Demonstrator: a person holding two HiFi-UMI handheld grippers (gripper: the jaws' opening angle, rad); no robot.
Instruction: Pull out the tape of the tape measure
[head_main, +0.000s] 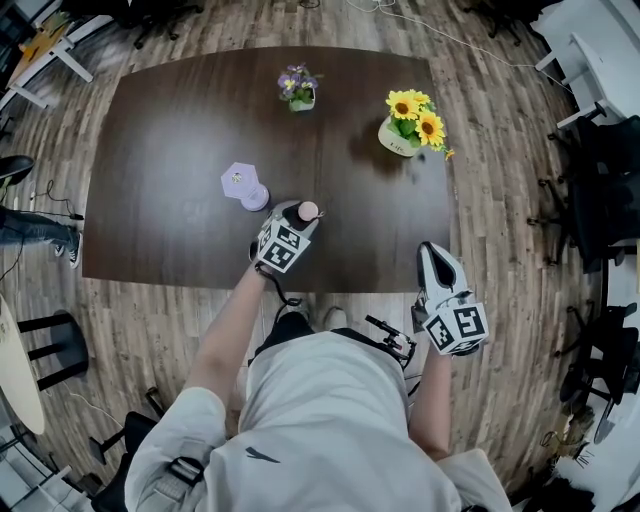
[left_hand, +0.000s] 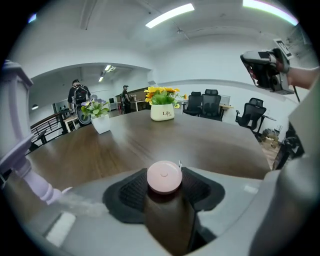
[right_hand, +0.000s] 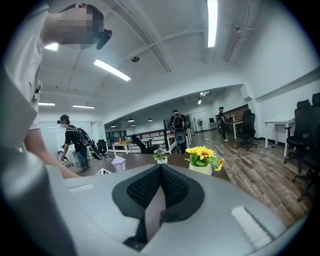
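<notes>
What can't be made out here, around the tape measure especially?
- Tape tab: a sliver at the rim of the tape measure in left gripper view, too small to judge how far out; too small to find in head view.
- Tape measure on the table or lifted: its own case hides the underside.
- Purple thing: too small in head view to name.
- Pot print: too small in left gripper view.

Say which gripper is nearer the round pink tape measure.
Left. The left gripper grips the round pink tape measure; the right gripper, shut, hangs off the dark table.
</notes>
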